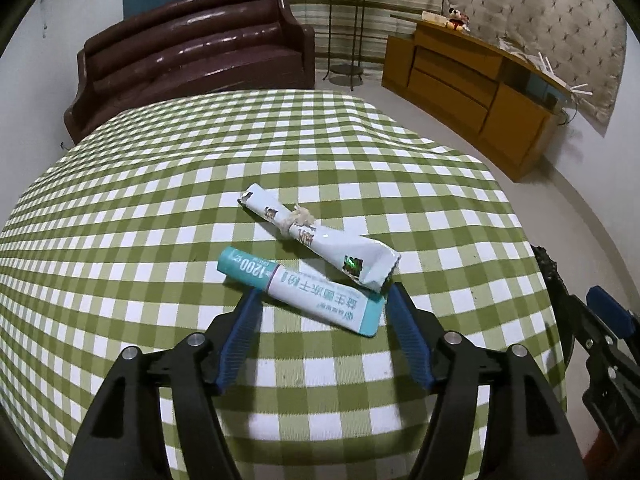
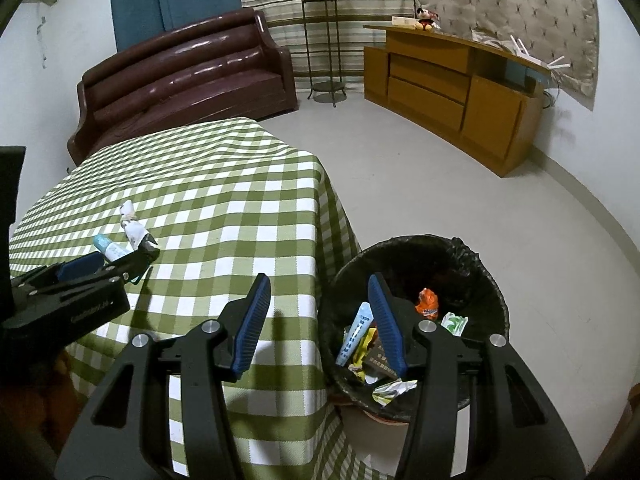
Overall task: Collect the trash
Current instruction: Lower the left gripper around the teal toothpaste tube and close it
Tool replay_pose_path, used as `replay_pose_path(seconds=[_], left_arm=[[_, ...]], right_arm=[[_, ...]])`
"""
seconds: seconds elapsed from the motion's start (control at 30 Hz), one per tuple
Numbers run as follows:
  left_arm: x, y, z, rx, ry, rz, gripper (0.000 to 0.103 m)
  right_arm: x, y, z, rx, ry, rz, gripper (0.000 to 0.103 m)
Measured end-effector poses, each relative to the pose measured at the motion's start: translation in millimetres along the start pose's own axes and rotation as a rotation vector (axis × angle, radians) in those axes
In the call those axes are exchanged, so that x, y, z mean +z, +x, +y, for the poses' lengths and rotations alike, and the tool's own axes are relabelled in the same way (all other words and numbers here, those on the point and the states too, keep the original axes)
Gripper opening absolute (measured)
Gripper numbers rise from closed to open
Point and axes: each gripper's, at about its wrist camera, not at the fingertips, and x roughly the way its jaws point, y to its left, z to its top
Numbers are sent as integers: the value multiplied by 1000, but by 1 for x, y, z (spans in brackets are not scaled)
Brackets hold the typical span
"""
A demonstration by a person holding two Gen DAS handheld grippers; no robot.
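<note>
A teal and white packet [image 1: 304, 292] lies on the green checked tablecloth [image 1: 160, 200], touching a rolled white wrapper [image 1: 320, 240] tied with string just behind it. My left gripper [image 1: 323, 294] is open, with a blue pad on either side of the packet's near end and neither clearly pressing on it. The right wrist view shows the same packet [image 2: 110, 249] and wrapper [image 2: 134, 228] at the left gripper [image 2: 124, 260]. My right gripper [image 2: 318, 280] is open and holds nothing. It hangs over the table's corner and the black-lined bin [image 2: 480, 264], which holds several wrappers.
The bin stands on the pale floor [image 2: 420, 184] right beside the table's draped corner. A brown sofa [image 2: 180, 72] sits behind the table. A wooden cabinet [image 2: 460, 92] lines the right wall, with a metal plant stand [image 2: 324, 40] between the two.
</note>
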Motion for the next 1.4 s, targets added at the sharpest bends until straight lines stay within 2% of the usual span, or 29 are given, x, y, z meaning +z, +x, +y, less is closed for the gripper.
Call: replay_pose_path(seconds=[0.37, 0.83, 1.2, 1.4], left_arm=[[-8, -4, 31, 27, 5, 8, 66], [-18, -14, 73, 18, -57, 36, 66], [-23, -18, 67, 30, -32, 38, 67], [-29, -20, 78, 65, -28, 38, 67]], right_arm=[[0, 2, 0, 5, 1, 6, 50], [-2, 1, 9, 12, -20, 4, 50], [-4, 0, 14, 16, -23, 3, 50], [-5, -1, 17, 22, -26, 3, 50]])
